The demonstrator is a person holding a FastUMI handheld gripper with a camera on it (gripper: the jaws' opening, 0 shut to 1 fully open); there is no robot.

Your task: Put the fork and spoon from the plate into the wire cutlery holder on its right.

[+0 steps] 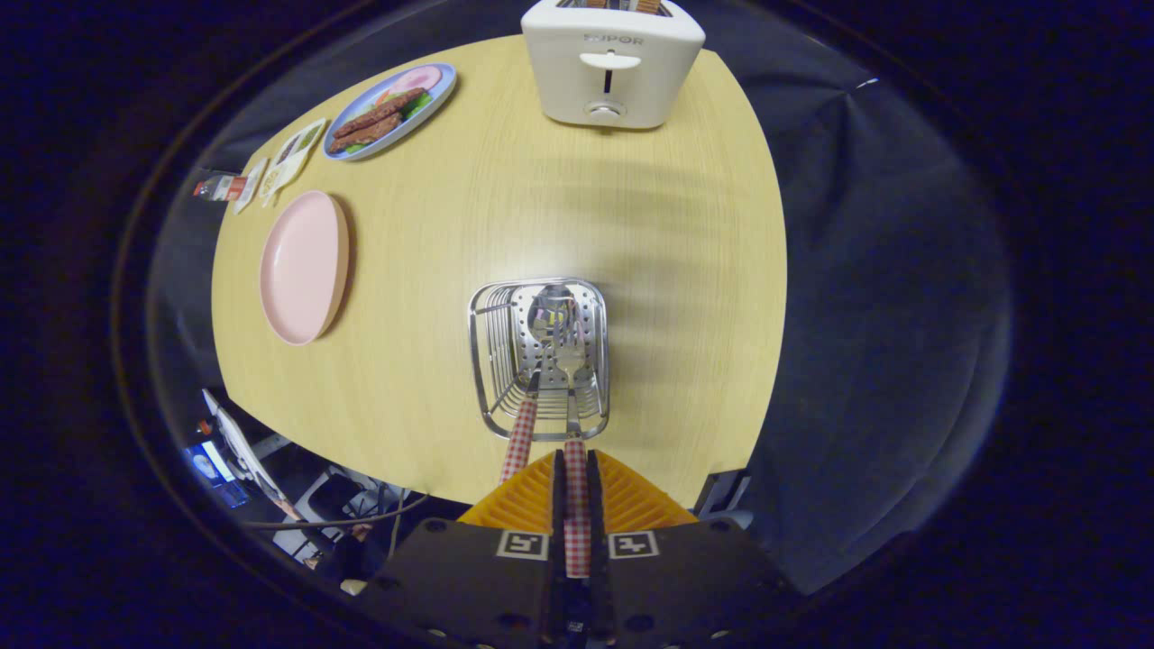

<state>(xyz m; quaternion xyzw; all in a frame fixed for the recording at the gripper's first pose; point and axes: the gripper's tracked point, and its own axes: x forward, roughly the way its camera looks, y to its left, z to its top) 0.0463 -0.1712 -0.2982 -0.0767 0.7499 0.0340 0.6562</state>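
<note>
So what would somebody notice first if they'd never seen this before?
Probably the shiny wire cutlery holder just ahead of the fingers, with the spoon and fork standing in it. The gripper is shut on the fork's checked handle; the spoon's handle leans beside it. Beyond sits a white toaster, and to the holder's left an empty pink plate.

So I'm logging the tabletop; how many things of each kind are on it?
Plates: 2, pink plate, blue plate with food
Cutlery: 2, spoon, fork held by the gripper
Cutlery holder: 1
Toaster: 1
Total: 6
</note>
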